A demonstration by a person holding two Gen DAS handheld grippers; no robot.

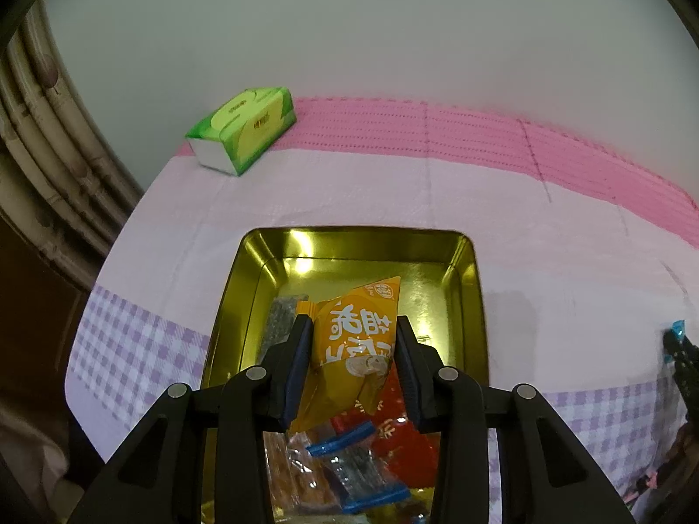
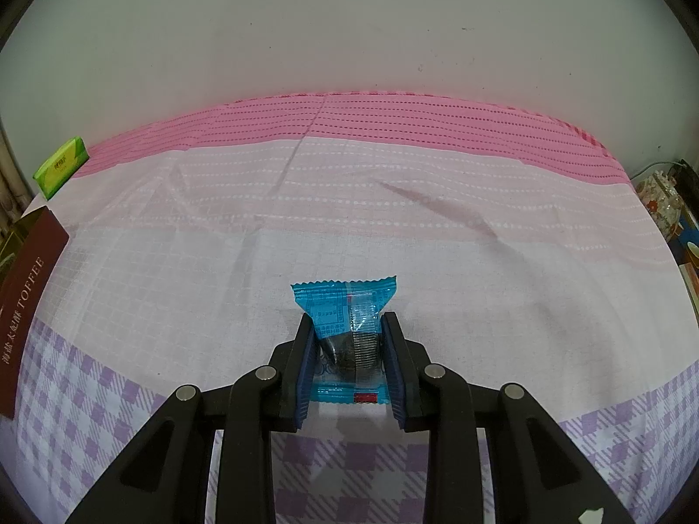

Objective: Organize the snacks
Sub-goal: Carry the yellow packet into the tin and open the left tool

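Two claws, each with a packet between its pads. Left wrist view: the left claw (image 1: 354,327) pinches an orange snack packet (image 1: 356,336) over the gold tin (image 1: 469,288), which already holds several wrapped snacks (image 1: 349,467). The packet looks light, soft and crinkly, its film likely slippery; the puffed middle, where it is held, seems the safest hold. A green tissue pack (image 1: 244,131) sits at the far counter edge, by the plain wall.

Right wrist view: the right claw (image 2: 347,336) closes around a blue snack packet (image 2: 345,305) lying on the cloth-covered counter (image 2: 480,262); whether it is lifted I cannot tell. A dark toffee box (image 2: 26,305) lies well apart, left.
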